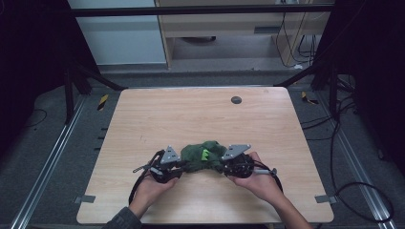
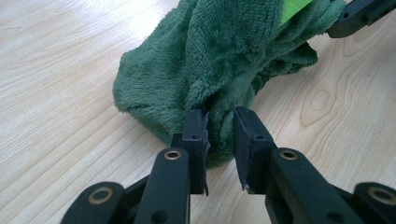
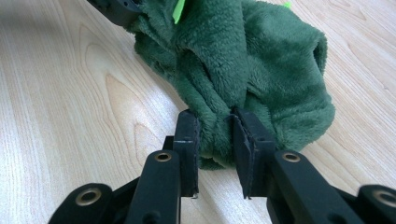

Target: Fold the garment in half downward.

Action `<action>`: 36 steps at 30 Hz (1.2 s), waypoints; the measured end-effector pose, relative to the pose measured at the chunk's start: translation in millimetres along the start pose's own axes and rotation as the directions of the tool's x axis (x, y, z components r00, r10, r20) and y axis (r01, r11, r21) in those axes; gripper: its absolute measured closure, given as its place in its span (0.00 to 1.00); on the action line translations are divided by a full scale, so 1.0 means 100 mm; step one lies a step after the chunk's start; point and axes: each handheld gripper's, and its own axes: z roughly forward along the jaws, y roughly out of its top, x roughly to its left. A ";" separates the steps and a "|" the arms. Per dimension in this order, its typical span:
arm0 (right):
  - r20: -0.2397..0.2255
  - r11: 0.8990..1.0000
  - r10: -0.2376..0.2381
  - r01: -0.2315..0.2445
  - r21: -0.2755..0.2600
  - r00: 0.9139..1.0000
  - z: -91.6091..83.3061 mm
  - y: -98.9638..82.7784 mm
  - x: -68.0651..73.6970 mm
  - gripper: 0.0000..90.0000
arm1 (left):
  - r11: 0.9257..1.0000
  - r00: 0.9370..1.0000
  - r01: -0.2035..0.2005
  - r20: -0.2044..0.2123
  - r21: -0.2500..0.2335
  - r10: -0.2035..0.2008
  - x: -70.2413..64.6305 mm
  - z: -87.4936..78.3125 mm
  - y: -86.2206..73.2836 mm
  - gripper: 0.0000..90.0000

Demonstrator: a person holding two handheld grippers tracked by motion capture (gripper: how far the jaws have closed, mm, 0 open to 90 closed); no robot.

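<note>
Closest in, black jaws of the left gripper [image 2: 220, 140] pinched on a fold of green fleece cloth [image 2: 219, 60], a narrow gap packed with pile; same on the right gripper [image 3: 215, 140] — clamped on the opposite end. Bunched on the wooden table [image 1: 191, 114] near its front edge, between both hands. Likely mid-grasp, ready to lift and spread; next calls for pulling apart evenly. Seen from the high view alone: a dark round disc [image 1: 236, 99] far back.

Dark green fleece cloth [image 1: 203, 155], bunched, bright green tag [image 1: 205, 154], near table edge
</note>
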 end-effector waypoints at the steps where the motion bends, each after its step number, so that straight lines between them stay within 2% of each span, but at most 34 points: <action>1: 0.000 1.000 0.000 0.000 0.000 1.000 0.00 0.00 0.00 0.80 | 1.000 1.000 0.000 0.000 0.000 0.000 0.00 0.00 0.00 0.83; 15: 0.004 1.000 0.009 -0.009 0.000 1.000 0.00 -0.02 0.00 0.79 | 1.000 1.000 -0.001 -0.012 0.003 0.001 -0.01 0.07 -0.06 0.81; 20: 0.013 1.000 0.017 -0.017 -0.005 1.000 0.03 -0.02 -0.03 0.79 | 1.000 1.000 0.011 -0.025 0.002 -0.011 0.05 0.13 -0.04 0.82; 24: 0.020 0.999 0.034 -0.034 -0.011 0.999 0.06 0.00 -0.08 0.79 | 1.000 0.999 0.017 -0.046 -0.012 -0.018 0.13 0.16 0.05 0.82; 29: 0.022 0.999 0.031 -0.030 -0.015 0.999 0.04 -0.01 -0.07 0.77 | 1.000 0.999 0.012 -0.046 -0.014 -0.013 0.15 0.16 0.08 0.81; 36: 0.018 0.999 0.033 -0.033 -0.012 0.999 0.00 -0.06 -0.03 0.74 | 1.000 0.999 0.001 -0.049 -0.023 -0.002 0.10 0.09 0.04 0.74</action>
